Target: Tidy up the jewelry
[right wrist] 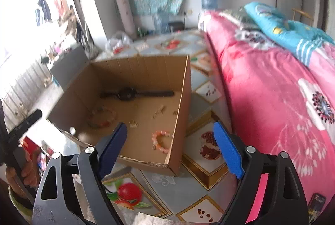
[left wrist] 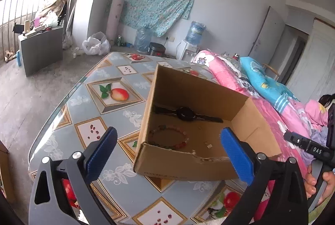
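While both grippers hang above the near rim of the open brown cardboard box, all the jewelry lies ahead of and below them on its floor. From left to right in the right wrist view: the multicoloured bead bracelet, the black wristwatch with its strap running crosswise by the far wall, then the pink bead bracelet against the right wall, nearest the right gripper. Its blue jaws stand wide and empty. The left gripper likewise gapes, holding nothing.
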`<state>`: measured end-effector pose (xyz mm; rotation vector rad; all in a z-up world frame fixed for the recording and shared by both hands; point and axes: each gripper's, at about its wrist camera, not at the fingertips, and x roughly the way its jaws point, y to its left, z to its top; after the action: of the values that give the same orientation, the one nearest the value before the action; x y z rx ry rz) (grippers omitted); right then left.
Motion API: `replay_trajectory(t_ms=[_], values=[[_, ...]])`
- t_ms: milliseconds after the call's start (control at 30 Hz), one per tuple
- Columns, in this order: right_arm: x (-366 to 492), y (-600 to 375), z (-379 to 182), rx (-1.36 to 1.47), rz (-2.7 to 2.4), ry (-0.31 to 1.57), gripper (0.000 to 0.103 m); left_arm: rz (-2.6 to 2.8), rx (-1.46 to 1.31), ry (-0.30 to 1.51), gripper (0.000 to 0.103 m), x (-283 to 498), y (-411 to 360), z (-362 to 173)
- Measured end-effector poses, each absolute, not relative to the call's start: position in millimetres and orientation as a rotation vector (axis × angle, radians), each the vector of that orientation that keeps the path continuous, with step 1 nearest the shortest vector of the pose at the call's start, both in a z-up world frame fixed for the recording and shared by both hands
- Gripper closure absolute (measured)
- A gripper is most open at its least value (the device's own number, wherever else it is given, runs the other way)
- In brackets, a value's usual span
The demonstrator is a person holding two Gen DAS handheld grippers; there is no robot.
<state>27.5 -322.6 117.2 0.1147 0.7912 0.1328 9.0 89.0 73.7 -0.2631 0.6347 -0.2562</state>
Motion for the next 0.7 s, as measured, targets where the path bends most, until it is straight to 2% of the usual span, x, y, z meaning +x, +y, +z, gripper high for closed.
replay_trajectory(t_ms=[233,700], values=[[-6.2,-295.9,141.6,0.027,0.198,0.727,0.009,-0.323,-0.236,0.635,0.006,-9.1,81.8,91.6],[-16.5,-246.8,96.3,0.017,0.267,0.86,0.008,-0.295,-0.16,0.732,0.006,-15.0,71.4,82.4]])
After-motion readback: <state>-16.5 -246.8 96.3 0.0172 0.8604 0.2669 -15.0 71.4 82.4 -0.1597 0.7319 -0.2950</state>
